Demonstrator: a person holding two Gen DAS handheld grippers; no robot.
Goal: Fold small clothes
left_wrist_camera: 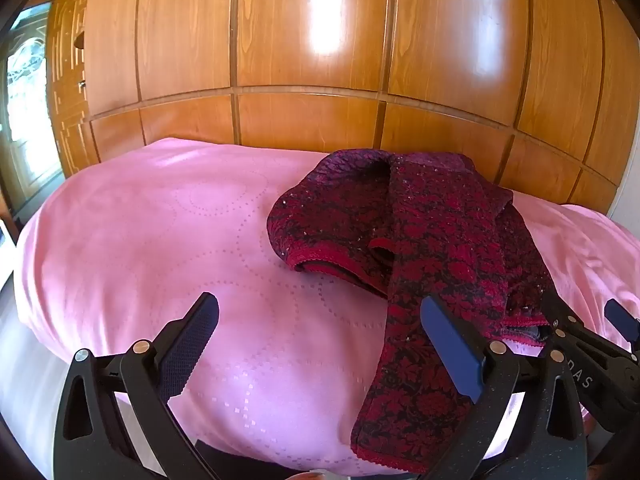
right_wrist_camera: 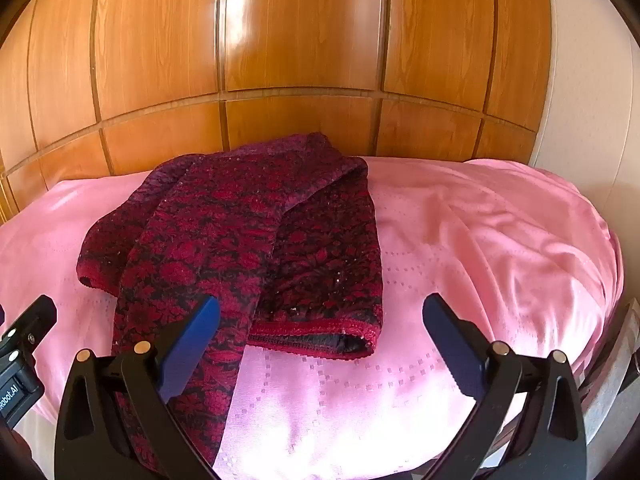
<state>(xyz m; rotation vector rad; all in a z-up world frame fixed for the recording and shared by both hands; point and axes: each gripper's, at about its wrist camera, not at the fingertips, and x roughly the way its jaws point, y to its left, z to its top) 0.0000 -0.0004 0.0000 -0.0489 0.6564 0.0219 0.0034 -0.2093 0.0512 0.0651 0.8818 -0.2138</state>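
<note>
A dark red garment with a black floral pattern (left_wrist_camera: 436, 240) lies partly folded on a pink sheet (left_wrist_camera: 160, 232); one long strip of it runs toward the near edge. My left gripper (left_wrist_camera: 320, 344) is open and empty, above the sheet just left of that strip. In the right wrist view the garment (right_wrist_camera: 240, 240) lies left of centre on the sheet (right_wrist_camera: 480, 240). My right gripper (right_wrist_camera: 320, 344) is open and empty, above the garment's near hem with its left finger (right_wrist_camera: 188, 348) over the strip. The right gripper's body shows at the left wrist view's right edge (left_wrist_camera: 592, 360).
A glossy wooden panelled wardrobe (left_wrist_camera: 320, 60) stands right behind the bed. A window (left_wrist_camera: 24, 100) is at far left. A pale wall (right_wrist_camera: 592, 100) is at right. The left gripper's body (right_wrist_camera: 20, 352) is at the right wrist view's left edge.
</note>
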